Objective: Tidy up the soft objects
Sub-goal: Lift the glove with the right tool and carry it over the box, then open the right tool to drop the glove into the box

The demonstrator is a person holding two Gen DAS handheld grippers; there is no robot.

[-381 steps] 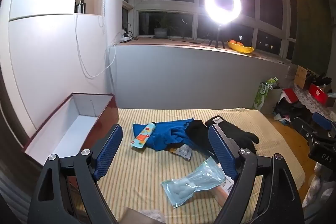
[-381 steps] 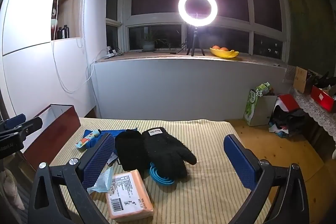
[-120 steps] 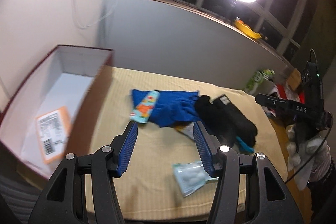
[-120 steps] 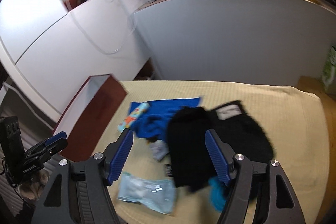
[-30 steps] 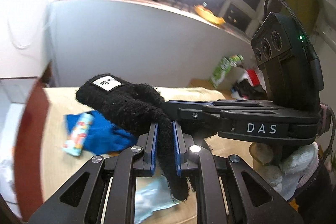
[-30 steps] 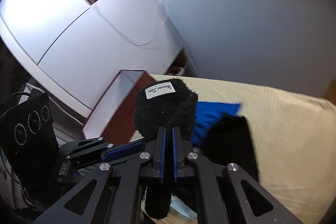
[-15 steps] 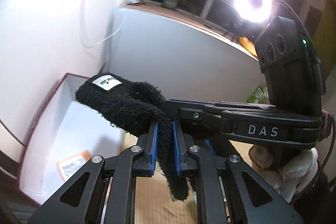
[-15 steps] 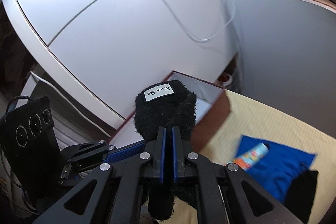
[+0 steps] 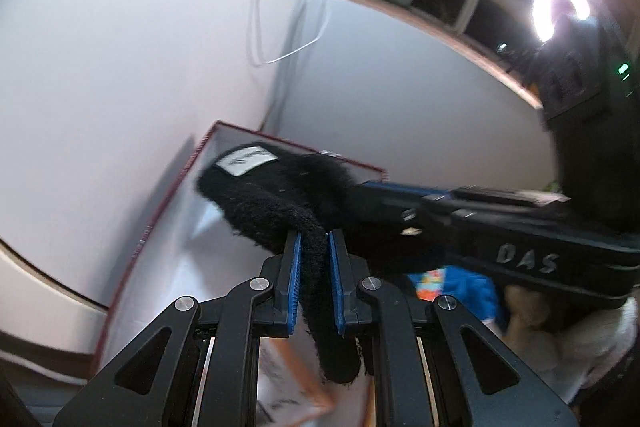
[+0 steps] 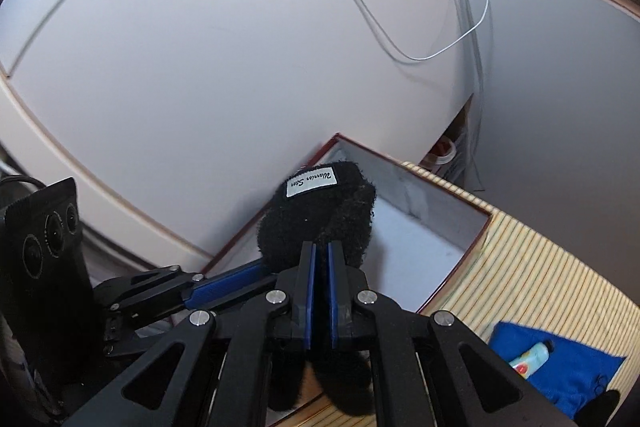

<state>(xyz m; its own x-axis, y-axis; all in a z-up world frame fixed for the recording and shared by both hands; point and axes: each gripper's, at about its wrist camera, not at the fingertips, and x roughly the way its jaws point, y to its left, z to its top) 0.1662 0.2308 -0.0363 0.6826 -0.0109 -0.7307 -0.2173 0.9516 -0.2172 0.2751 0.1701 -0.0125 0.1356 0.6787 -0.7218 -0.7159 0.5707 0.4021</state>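
Note:
Both grippers hold one black fuzzy glove point(image 9: 276, 203) with a white label, above the open red box point(image 9: 176, 187) with a white inside. My left gripper point(image 9: 314, 255) is shut on a lower part of the glove, which hangs down between its blue pads. My right gripper point(image 10: 319, 263) is shut on the same glove point(image 10: 328, 211) near its cuff. The box point(image 10: 436, 235) lies at the left end of the striped yellow bed cover point(image 10: 532, 271). An orange packet point(image 9: 296, 383) lies inside the box, partly hidden by my left gripper.
A blue cloth point(image 10: 560, 367) with a small colourful tube point(image 10: 530, 357) on it lies on the cover to the right of the box. White walls stand close behind the box. A white cable point(image 10: 440, 39) hangs down the wall. A ring light point(image 9: 560, 11) shines by the window.
Both grippers have carried the glove leftward, off the bed and over the open box. The glove stays clamped in both.

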